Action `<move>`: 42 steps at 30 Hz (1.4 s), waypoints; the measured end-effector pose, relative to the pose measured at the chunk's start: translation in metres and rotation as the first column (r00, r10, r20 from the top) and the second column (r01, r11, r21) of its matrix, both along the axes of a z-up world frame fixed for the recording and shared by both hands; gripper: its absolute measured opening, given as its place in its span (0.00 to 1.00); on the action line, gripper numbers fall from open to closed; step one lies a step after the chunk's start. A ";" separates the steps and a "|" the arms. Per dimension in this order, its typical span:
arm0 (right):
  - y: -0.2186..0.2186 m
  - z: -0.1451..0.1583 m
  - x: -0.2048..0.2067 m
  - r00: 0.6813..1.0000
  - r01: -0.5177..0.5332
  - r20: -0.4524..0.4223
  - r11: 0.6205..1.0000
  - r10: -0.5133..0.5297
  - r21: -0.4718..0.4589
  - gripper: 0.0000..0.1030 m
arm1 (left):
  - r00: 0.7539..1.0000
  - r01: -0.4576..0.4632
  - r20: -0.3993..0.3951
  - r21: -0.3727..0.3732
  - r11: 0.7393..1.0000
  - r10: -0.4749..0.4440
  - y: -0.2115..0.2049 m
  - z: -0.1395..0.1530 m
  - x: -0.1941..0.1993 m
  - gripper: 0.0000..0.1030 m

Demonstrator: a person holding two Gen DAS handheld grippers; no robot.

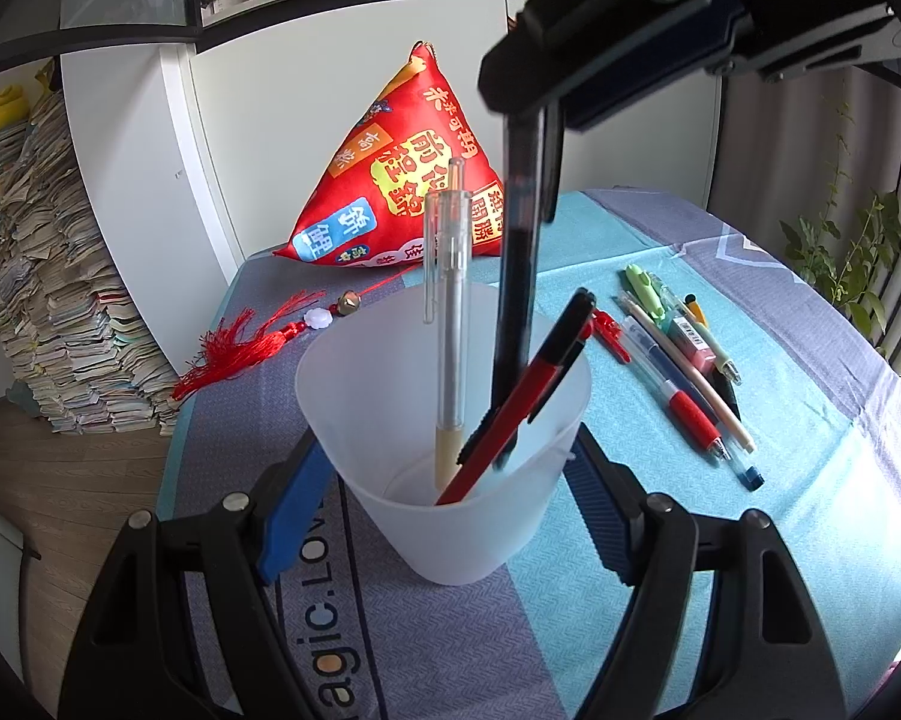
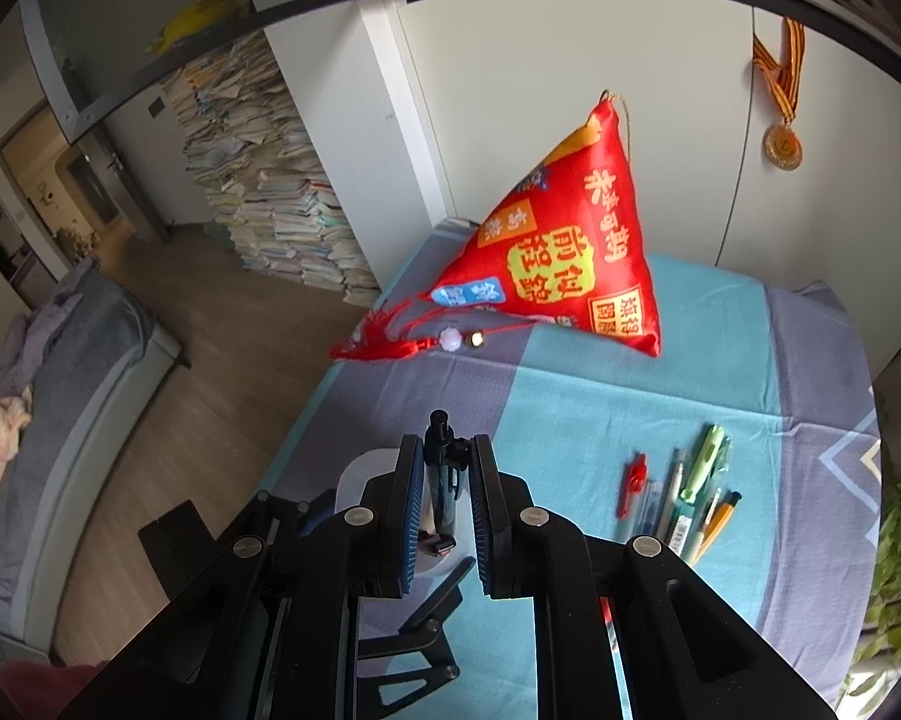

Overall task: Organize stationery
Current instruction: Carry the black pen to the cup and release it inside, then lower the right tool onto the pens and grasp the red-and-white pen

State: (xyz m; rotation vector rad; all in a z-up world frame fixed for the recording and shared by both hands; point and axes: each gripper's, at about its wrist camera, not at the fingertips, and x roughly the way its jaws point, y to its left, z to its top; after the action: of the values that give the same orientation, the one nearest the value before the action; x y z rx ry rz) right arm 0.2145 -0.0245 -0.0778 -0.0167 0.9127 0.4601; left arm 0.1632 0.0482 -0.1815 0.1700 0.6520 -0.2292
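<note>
A table draped in a blue-and-grey patterned cloth (image 1: 660, 540) stands against white cabinet doors, with stacks of papers (image 1: 48, 276) piled on the wood floor beside it. At the near edge, my left gripper (image 1: 450, 516) clamps a frosted plastic cup (image 1: 444, 420), one blue pad pressed to each side of its wall. Inside the cup stand a clear pen (image 1: 450, 312) with a tan grip and a red pen (image 1: 510, 414) leaning across toward the rim. My right gripper (image 2: 444, 510) comes in from above, jaws nearly shut on a black pen (image 1: 519, 276), which hangs upright with its lower end already inside the cup; the right wrist view shows the pen's cap poking up between the blue pads. To the right of the cup, a loose row of pens (image 1: 684, 372) lies on the cloth, among them a green one, a yellow one and a red-gripped one. Behind the cup sits a red pyramid-shaped cushion (image 1: 414, 180) printed with yellow characters, its red tassel (image 1: 240, 342) trailing toward the table edge. A medal (image 2: 783, 144) on a striped ribbon hangs on a cabinet door.
</note>
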 end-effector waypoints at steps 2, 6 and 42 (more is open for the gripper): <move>0.002 -0.005 0.001 1.000 -0.006 -0.017 1.000 0.006 0.001 0.14 | 1.000 0.000 0.000 0.002 1.000 0.000 0.000 0.000 0.000 0.75; 0.001 -0.012 0.005 0.999 -0.007 -0.049 1.000 0.007 0.009 0.14 | 1.000 0.000 0.000 0.003 1.000 0.000 0.001 0.001 0.000 0.75; -0.076 -0.116 0.101 0.936 0.186 -0.268 0.968 -0.227 -0.169 0.27 | 1.000 0.000 0.001 0.014 1.000 0.000 0.001 0.000 0.001 0.75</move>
State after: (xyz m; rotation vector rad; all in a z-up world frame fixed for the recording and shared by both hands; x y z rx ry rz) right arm 0.3154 -0.1001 -0.1937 0.0174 1.2175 0.2011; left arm 0.1640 0.0492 -0.1815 0.1835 0.6522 -0.2249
